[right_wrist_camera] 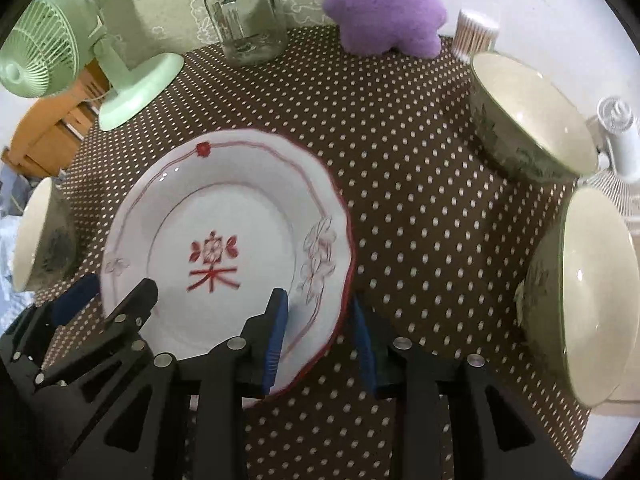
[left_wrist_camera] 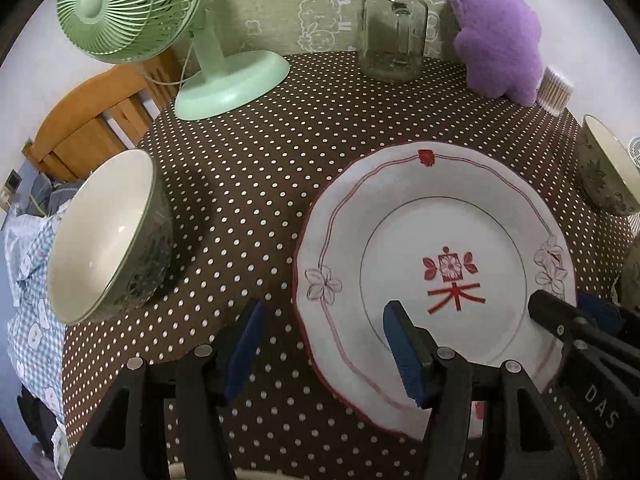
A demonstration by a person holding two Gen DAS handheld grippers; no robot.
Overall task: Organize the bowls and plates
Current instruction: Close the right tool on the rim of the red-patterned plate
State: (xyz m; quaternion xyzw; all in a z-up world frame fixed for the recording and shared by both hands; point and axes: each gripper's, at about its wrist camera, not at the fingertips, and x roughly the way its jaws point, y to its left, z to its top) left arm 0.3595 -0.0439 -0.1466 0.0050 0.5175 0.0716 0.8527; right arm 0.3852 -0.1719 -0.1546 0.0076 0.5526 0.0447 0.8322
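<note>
Brown polka-dot tablecloth [left_wrist_camera: 256, 184] covers table. Mint-green desk fan [left_wrist_camera: 132, 8] stands back left, base [left_wrist_camera: 232, 84] on cloth, head tilted toward left. Glass jar with black lid [left_wrist_camera: 392, 24] upright at back centre, against sheep-pattern wall [left_wrist_camera: 320, 8]. Purple plush cushion [left_wrist_camera: 496, 28] just right of jar, leaning at wall. Cotton-swab tub [left_wrist_camera: 554, 90] beside plush, at table's edge. Wooden chair [left_wrist_camera: 92, 120] behind fan. Checked fabric [left_wrist_camera: 28, 280] below table, far left.

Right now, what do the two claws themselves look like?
Both match: the left claw and right claw have black angular frames with triangular cut-outs, silver round pins and ribbed blue pads. White "DAS" lettering marks the right one. No cables or sleeves show.
</note>
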